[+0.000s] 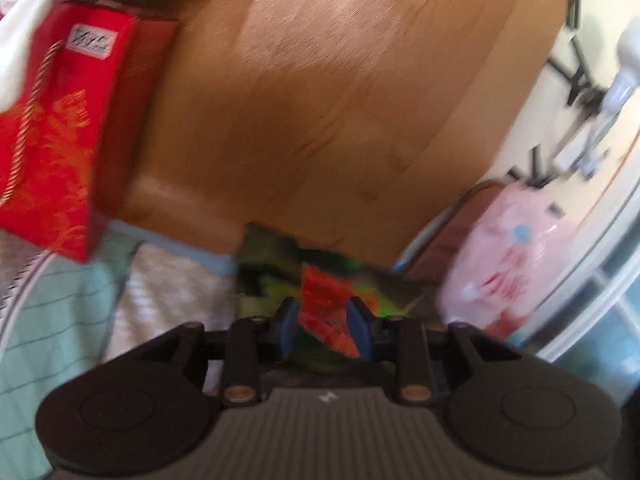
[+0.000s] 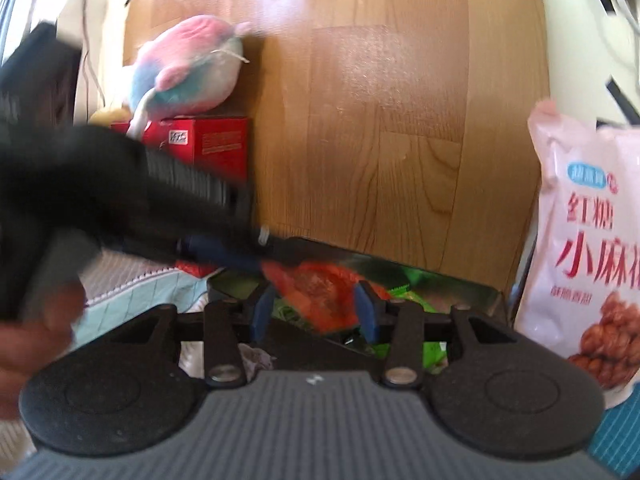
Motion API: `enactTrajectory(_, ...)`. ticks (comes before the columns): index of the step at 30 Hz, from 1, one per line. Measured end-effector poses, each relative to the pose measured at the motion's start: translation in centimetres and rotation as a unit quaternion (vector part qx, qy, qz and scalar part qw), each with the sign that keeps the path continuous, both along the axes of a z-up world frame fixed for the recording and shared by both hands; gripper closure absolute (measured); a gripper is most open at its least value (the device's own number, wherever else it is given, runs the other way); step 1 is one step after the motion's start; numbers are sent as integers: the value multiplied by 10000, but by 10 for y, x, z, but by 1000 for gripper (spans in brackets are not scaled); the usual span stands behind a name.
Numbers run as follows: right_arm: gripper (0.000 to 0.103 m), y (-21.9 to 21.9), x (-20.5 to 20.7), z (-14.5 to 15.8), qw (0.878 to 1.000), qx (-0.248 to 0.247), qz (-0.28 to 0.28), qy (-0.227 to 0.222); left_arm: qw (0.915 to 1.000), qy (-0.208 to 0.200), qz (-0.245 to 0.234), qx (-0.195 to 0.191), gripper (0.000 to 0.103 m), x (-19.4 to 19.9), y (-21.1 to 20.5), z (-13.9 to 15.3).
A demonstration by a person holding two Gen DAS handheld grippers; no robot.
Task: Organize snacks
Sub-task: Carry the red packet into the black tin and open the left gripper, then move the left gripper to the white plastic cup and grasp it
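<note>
I have a small orange-red foil snack packet (image 1: 326, 312) sitting between the blue pads of my left gripper (image 1: 326, 322). The jaws stand narrow around it, but blur keeps me from telling whether the pads truly press on it. In the right wrist view the same packet (image 2: 316, 300) also lies between the pads of my right gripper (image 2: 316, 312), whose jaws are roughly half open; again I cannot say whether they pinch it. The left gripper's dark body (image 2: 132, 200) crosses that view from the left, its tip meeting the packet's far edge.

Under the packet is a dark shallow tray (image 2: 460, 284) with green wrappers (image 2: 434, 352) in it, at the near edge of a wood-grain surface (image 1: 320, 120). A red gift box with a gold cord (image 1: 60, 140) stands at the far left, and a large pink snack bag printed with red characters (image 2: 588, 248) stands at the right.

I judge this as a hand-over or a two-handed lift of one packet above the tray. Next, one gripper needs a firm hold before the other lets go, then the packet wants carrying to its spot.
</note>
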State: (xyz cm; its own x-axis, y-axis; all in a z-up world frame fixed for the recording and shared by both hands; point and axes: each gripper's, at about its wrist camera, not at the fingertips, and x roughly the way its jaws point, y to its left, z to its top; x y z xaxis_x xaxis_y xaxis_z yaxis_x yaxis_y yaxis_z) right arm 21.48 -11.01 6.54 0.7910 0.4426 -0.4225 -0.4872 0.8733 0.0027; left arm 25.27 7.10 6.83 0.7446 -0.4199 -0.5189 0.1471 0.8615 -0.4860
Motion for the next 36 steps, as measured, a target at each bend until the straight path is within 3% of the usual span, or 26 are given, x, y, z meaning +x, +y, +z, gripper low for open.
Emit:
enactTrajectory(4, 55, -13, -29, -1, 9992, 374, 53, 91, 9977, -519, 36, -427, 71, -40, 32, 11)
enactTrajectory(7, 55, -15, -56, -10, 9963, 572, 418, 496, 9949, -706, 359, -625, 63, -79, 61, 13)
enactTrajectory(10, 54, -3, -67, -23, 9899, 571, 861, 969, 9940, -491, 602, -764, 63, -110, 77, -2)
enactTrajectory(16, 55, 27, -46, -30, 9749, 1051, 1095, 1626, 9892, 281, 878, -1138, 63, -126, 89, -49)
enactTrajectory(20, 75, 35, -39, -38, 9652, 1238, 1088, 2030, 9850, 508, 907, -1380, 63, -124, 96, -65)
enactTrajectory(25, 80, 37, -52, -36, 9692, 1063, 1027, 1967, 9848, 631, 741, -1438, 63, -119, 87, -72)
enactTrajectory(27, 92, 33, -58, -34, 9721, 1031, 891, 1911, 9864, 613, 680, -1368, 63, -121, 79, -73)
enactTrajectory(34, 94, 9, -101, -35, 9775, 906, 691, 1773, 9898, 642, 206, -1252, 62, -124, 52, -72)
enactTrajectory(36, 90, 3, -114, -34, 9793, 837, 696, 1709, 9895, 643, 26, -1291, 62, -127, 46, -71)
